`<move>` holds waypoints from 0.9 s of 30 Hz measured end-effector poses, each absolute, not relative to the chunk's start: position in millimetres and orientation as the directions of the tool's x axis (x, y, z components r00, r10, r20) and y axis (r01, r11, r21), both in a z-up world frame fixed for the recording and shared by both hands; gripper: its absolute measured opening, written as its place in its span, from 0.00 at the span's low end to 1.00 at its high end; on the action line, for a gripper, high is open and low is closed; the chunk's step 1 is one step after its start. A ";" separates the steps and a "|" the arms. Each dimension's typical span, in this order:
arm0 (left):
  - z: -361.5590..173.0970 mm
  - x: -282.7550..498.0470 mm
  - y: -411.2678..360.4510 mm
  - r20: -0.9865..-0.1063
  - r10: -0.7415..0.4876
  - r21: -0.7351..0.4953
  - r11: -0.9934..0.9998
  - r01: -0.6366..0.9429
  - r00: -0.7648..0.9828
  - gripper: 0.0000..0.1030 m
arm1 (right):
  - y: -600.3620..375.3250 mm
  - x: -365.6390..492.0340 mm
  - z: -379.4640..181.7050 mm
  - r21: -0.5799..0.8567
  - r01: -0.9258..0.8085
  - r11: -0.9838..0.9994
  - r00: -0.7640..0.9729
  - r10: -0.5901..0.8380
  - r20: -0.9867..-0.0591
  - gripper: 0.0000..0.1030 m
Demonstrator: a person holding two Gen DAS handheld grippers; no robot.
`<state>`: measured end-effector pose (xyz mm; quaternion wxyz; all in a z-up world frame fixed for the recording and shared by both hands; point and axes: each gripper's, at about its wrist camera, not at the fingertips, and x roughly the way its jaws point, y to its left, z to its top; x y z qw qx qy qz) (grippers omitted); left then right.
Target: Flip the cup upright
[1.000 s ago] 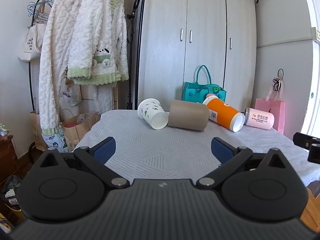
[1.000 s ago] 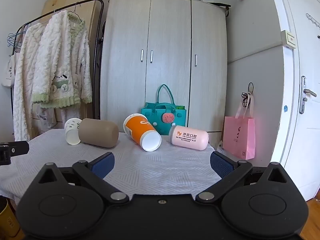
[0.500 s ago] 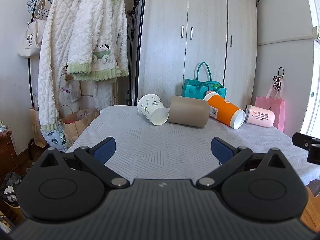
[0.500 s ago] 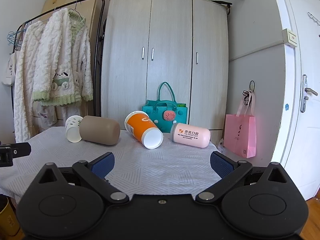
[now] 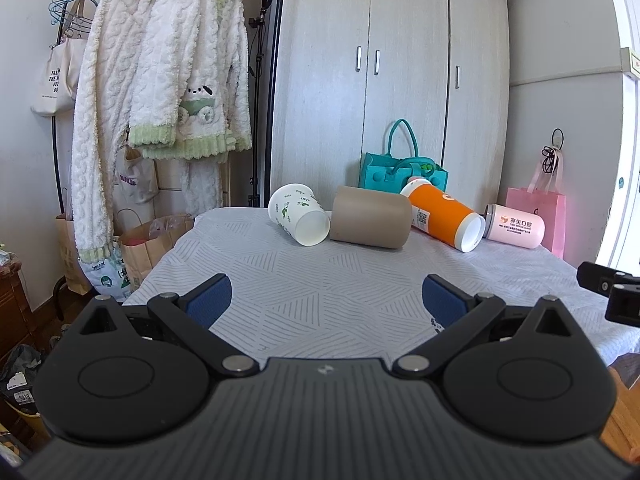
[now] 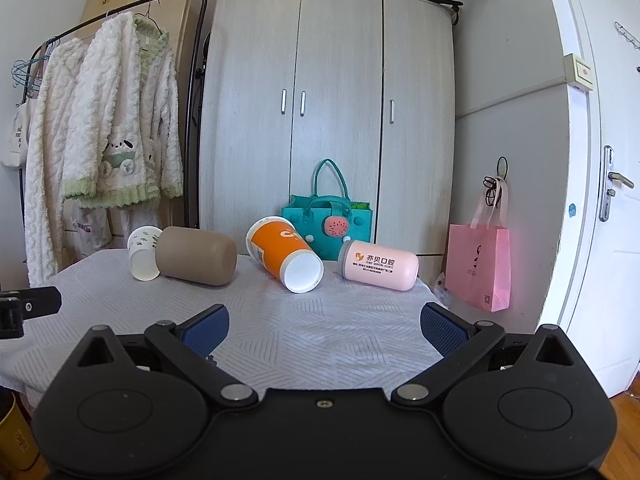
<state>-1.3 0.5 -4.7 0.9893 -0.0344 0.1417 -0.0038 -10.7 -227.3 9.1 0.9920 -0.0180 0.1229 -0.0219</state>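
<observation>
Left wrist: left gripper (image 5: 326,300) spread wide, empty | right gripper (image 6: 324,322) likewise | four cups lie sideways (white cup (image 5: 299,214) leftmost) on table (image 5: 320,280)

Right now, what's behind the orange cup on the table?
A teal tote bag stands behind the orange cup, in front of the wardrobe. The cup covers the bag's lower left part.

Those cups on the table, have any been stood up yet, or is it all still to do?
Nothing looks done: the white leaf-print cup, brown cup, orange cup and pink cup all lie on their sides on the table. In hand: nothing; the left gripper and right gripper are open, short of the cups. Left: all four flips.
</observation>
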 end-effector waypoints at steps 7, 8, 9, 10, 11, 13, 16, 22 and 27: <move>-4.7 0.7 0.7 -0.293 -0.008 -0.066 0.998 -0.012 0.956 1.00 | -227.6 -8.9 6.8 -0.050 0.042 0.998 0.966 -0.053 -0.252 1.00; -4.8 0.9 0.9 -0.295 -0.007 -0.066 0.998 -0.013 0.956 1.00 | -227.1 -8.5 6.9 -0.051 0.043 0.998 0.966 -0.054 -0.253 1.00; -5.0 0.9 1.0 -0.296 -0.007 -0.066 0.998 -0.014 0.955 1.00 | -226.8 -8.6 7.0 -0.052 0.044 0.998 0.966 -0.056 -0.253 1.00; -5.0 0.9 1.0 -0.298 -0.007 -0.067 0.998 -0.014 0.955 1.00 | -226.9 -8.7 6.6 -0.053 0.045 0.998 0.966 -0.057 -0.253 1.00; -4.3 1.7 1.7 -0.300 -0.008 -0.070 0.997 -0.014 0.954 1.00 | -226.8 -8.8 6.4 -0.054 0.046 0.997 0.966 -0.059 -0.253 1.00; -4.0 0.0 3.3 -0.296 -0.014 -0.085 0.996 -0.012 0.955 1.00 | -227.3 -8.9 5.8 -0.056 0.048 0.997 0.965 -0.061 -0.254 1.00; -3.5 -0.2 6.2 -0.296 -0.017 -0.094 0.996 -0.011 0.955 1.00 | -227.8 -9.3 5.2 -0.055 0.049 0.997 0.965 -0.061 -0.254 1.00; -3.7 0.2 5.6 -0.296 -0.013 -0.089 0.996 -0.014 0.955 1.00 | -229.1 -9.4 5.0 -0.054 0.050 0.997 0.965 -0.062 -0.256 1.00; -3.8 0.5 4.9 -0.296 -0.013 -0.084 0.996 -0.013 0.955 1.00 | -229.6 -9.1 4.8 -0.054 0.049 0.997 0.965 -0.061 -0.255 1.00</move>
